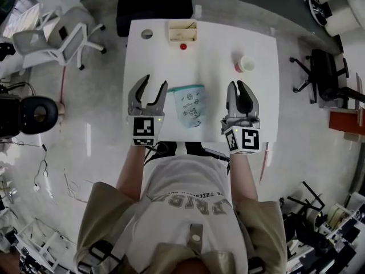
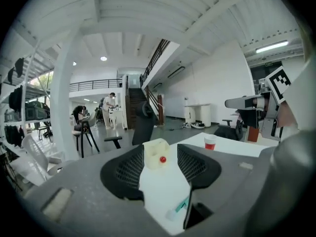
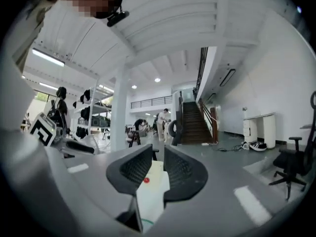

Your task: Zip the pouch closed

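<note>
The pouch (image 1: 189, 105), pale with a teal zip edge along its far end, lies flat mid-table between both grippers. My left gripper (image 1: 156, 80) hovers to its left with jaws spread wide and empty. To the pouch's right my right gripper (image 1: 238, 83) holds its jaws a narrow gap apart, nothing between them. In the left gripper view the gripper (image 2: 160, 151) points nearly level, and a corner of the pouch (image 2: 181, 206) shows low in the gap. The right gripper view looks level across the table through that gripper's (image 3: 158, 154) slim gap.
A beige box (image 1: 182, 31) and a small red ball (image 1: 183, 46) sit at the table's far edge, a grey disc (image 1: 147, 34) at the far left corner, a red-and-white cup (image 1: 246, 64) at the right. Office chairs (image 1: 57, 36) stand around the white table (image 1: 217, 50).
</note>
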The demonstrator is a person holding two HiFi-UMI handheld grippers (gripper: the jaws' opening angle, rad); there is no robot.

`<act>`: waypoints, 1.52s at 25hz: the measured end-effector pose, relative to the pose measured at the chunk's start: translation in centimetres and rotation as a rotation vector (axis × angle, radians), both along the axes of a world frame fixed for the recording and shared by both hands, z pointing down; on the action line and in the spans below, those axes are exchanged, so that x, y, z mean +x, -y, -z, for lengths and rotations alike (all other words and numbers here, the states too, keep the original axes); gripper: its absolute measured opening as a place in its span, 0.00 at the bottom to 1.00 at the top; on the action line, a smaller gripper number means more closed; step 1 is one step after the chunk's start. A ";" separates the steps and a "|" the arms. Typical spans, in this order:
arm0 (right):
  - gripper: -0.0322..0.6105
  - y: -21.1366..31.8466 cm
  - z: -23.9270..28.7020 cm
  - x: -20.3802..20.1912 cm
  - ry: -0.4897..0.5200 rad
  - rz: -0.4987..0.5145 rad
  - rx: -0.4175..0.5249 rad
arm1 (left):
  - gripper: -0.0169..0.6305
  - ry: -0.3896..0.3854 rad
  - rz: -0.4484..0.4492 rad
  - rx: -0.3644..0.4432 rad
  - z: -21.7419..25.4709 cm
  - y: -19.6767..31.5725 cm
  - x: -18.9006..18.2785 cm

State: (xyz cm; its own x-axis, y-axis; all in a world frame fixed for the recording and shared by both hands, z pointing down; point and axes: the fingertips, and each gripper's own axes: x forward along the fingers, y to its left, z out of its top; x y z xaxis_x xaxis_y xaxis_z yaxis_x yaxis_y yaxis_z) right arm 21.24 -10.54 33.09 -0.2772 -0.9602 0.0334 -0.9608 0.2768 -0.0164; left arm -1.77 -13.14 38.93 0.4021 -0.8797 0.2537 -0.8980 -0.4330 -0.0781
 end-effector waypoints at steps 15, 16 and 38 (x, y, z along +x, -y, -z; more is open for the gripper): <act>0.11 -4.3 7.2 -1.5 -0.098 -0.134 0.168 | 0.25 -0.114 -0.048 0.289 10.1 -2.0 2.9; 0.10 -4.3 7.4 -1.7 -0.117 -0.136 0.173 | 0.24 -0.121 -0.048 0.299 10.4 -2.1 3.0; 0.05 -3.0 7.5 -4.0 -0.156 -0.110 0.169 | 0.05 -0.138 -0.054 0.366 12.4 -0.7 2.4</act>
State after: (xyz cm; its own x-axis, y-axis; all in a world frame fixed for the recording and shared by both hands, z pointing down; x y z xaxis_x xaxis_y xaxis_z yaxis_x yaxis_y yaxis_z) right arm 17.27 -7.54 25.58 -0.1744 -0.9800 -0.0962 -0.9727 0.1562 0.1716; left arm 0.67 -12.42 26.51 0.4588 -0.8786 -0.1326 -0.8875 -0.4459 -0.1159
